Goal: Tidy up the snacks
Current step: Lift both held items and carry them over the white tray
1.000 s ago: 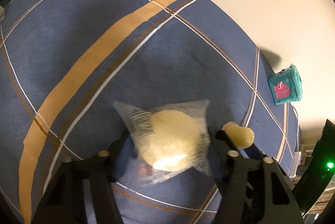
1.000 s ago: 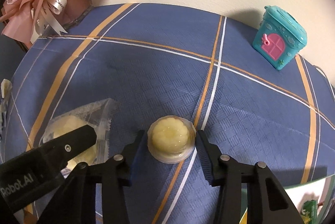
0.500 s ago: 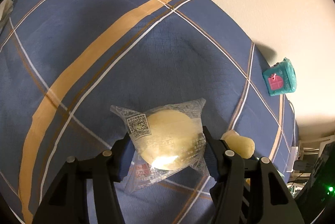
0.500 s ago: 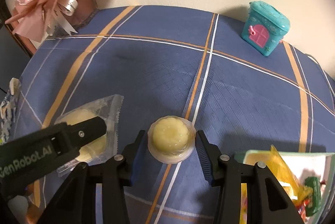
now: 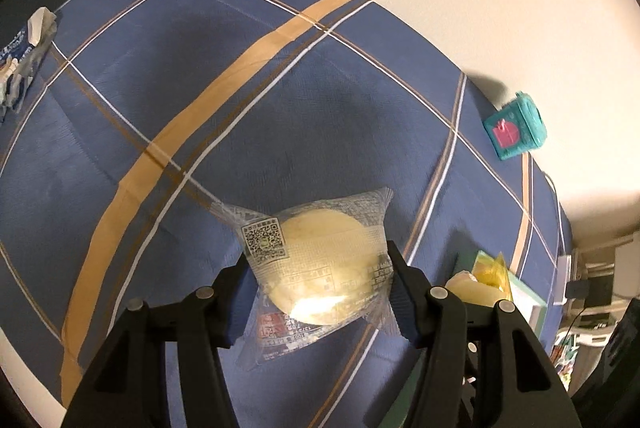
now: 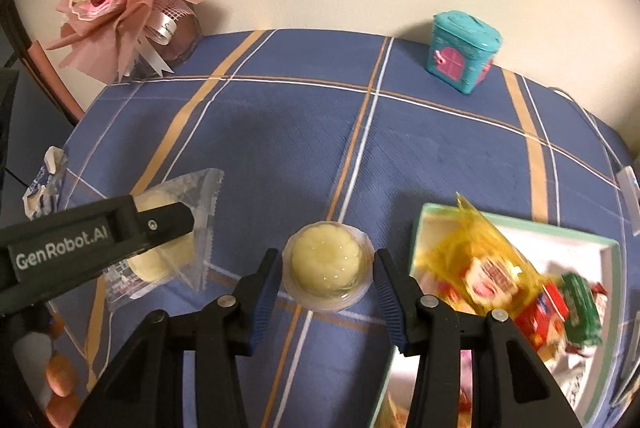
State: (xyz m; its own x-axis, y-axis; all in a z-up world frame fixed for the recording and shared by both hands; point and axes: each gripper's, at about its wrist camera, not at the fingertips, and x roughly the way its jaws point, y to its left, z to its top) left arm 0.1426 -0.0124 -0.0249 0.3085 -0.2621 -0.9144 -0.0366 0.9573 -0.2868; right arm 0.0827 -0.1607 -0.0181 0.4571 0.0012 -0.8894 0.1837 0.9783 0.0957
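Observation:
My left gripper [image 5: 318,286] is shut on a clear-wrapped pale round cake [image 5: 320,264], held above the blue plaid tablecloth [image 5: 200,100]. The right wrist view shows that cake [image 6: 160,240] in the left gripper [image 6: 176,224] at the left. My right gripper [image 6: 326,274] is shut on a pale yellow jelly cup [image 6: 326,262], also lifted off the cloth. A green-rimmed box [image 6: 516,228] with several bright snack packets lies at the lower right. In the left wrist view the jelly cup [image 5: 472,288] and the box [image 5: 528,298] peek out past the right finger.
A teal toy house tin [image 6: 464,54] stands at the back right near the wall. A pink flower bouquet [image 6: 120,0] stands at the back left. A torn blue-and-white wrapper [image 6: 40,188] lies at the table's left edge. Fingers of a hand [image 6: 56,380] show bottom left.
Both grippers have risen with their snacks and moved toward the box, which has come into view at the right. More of the table, the bouquet and the torn wrapper now show.

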